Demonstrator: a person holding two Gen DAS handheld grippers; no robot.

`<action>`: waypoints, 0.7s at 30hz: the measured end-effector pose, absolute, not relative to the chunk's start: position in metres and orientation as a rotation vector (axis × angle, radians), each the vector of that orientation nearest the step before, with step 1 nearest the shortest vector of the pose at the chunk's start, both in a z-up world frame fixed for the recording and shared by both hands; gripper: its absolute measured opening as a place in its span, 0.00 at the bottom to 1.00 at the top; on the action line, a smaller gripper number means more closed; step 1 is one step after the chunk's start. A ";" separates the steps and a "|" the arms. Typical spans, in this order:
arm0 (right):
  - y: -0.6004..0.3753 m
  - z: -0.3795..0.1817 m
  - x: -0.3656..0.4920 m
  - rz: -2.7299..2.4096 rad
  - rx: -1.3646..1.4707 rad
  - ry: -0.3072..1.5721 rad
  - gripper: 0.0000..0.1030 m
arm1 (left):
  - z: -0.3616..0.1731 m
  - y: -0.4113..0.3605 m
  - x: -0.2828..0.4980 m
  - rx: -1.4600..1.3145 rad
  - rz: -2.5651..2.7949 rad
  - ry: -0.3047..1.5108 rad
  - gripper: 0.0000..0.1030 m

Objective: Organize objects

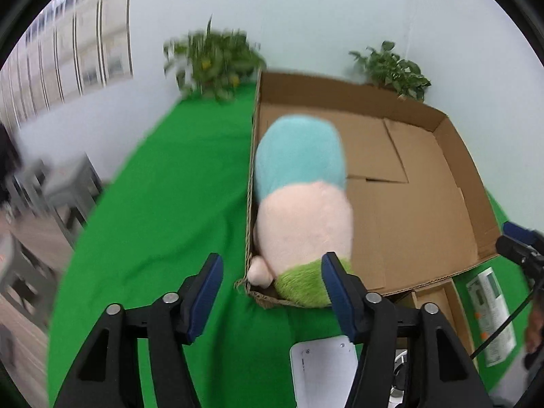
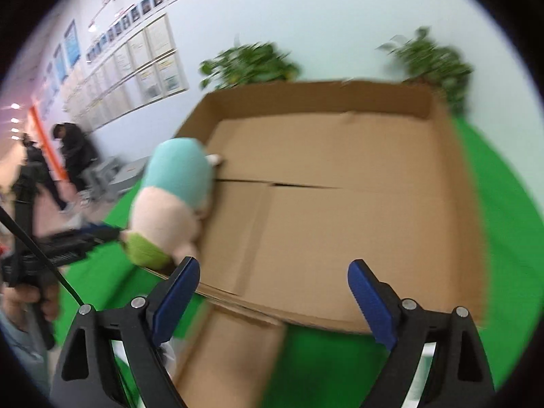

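Plush toy (image 1: 302, 204) lies lengthwise along the cardboard box's (image 1: 425, 210) left wall, centre frame, green end nearest left gripper (image 1: 272, 287), fingers apart and empty; right gripper (image 2: 273, 294) farther, also apart.

Bright even indoor light, soft shadows, motion blur throughout, heavy fisheye bending, black vignetted corners

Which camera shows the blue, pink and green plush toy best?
The left wrist view: the blue, pink and green plush toy lies large, central, inside the cardboard box. The right wrist view shows it smaller, blurrier, off-side.
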State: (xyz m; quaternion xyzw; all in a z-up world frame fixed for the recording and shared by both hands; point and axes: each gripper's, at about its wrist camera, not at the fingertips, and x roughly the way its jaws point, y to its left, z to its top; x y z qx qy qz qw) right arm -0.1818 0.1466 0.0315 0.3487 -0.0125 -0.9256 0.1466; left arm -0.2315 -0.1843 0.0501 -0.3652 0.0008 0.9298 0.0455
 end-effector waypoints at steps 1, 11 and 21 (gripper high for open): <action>0.151 0.030 -0.177 -2.692 0.996 -0.018 0.87 | 0.059 -0.171 -0.218 -1.040 2.879 0.054 0.76; 0.144 0.024 -0.121 -2.839 0.848 0.208 0.86 | 0.083 -0.082 -0.150 -0.841 2.934 0.086 0.99; 0.165 0.000 -0.094 -2.866 0.846 0.203 0.63 | 0.053 -0.077 -0.124 -0.965 3.038 0.027 0.99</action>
